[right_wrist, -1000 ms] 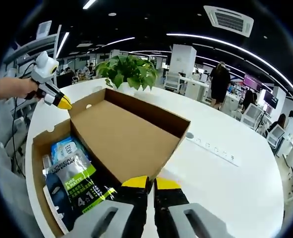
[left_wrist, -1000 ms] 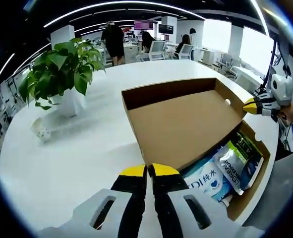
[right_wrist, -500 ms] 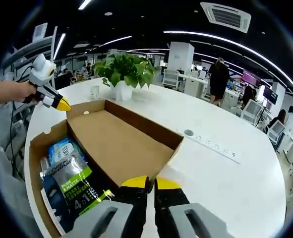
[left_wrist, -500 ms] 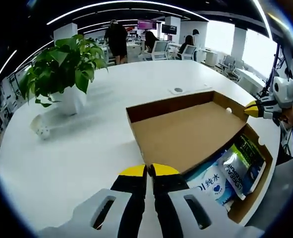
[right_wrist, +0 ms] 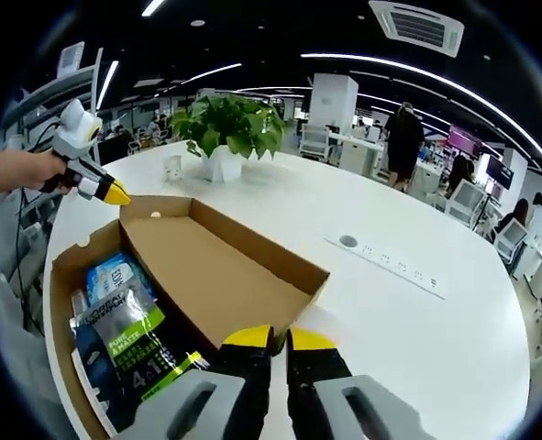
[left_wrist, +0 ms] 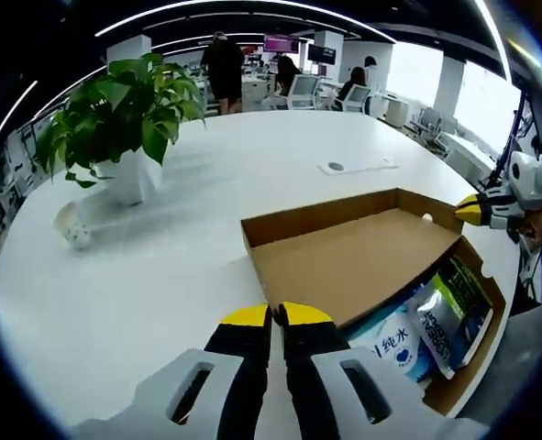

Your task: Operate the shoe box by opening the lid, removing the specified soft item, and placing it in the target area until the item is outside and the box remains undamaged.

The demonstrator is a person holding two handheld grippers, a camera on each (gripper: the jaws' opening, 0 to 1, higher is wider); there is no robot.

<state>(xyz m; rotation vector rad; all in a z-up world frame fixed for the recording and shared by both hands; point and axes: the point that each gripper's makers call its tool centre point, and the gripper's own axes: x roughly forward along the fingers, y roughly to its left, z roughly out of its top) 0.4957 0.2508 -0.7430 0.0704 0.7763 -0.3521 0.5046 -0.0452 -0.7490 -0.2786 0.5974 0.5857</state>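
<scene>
The cardboard shoe box (left_wrist: 480, 353) lies on the white table with its lid (left_wrist: 344, 261) swung far back, inside face up. My left gripper (left_wrist: 273, 316) is shut on the lid's near corner. My right gripper (left_wrist: 466, 213) holds the lid's other front corner. In the right gripper view, the right gripper (right_wrist: 271, 337) is shut on its corner of the lid (right_wrist: 211, 275), and the left gripper (right_wrist: 116, 193) pinches the far corner. Inside the box (right_wrist: 61, 280) lie a blue-and-white soft pouch (left_wrist: 392, 337) (right_wrist: 115, 275) and a dark pouch with a green label (left_wrist: 456, 295) (right_wrist: 140, 341).
A potted plant (left_wrist: 124, 119) (right_wrist: 229, 133) stands on the table beyond the lid, with a small white object (left_wrist: 73, 234) beside it. A flat power strip (left_wrist: 353, 167) (right_wrist: 394, 266) lies farther out. Broad bare tabletop surrounds the box. People and desks are in the background.
The lid has tipped farther back and lower, still held by both grippers, and more of the pouches shows under its edge.
</scene>
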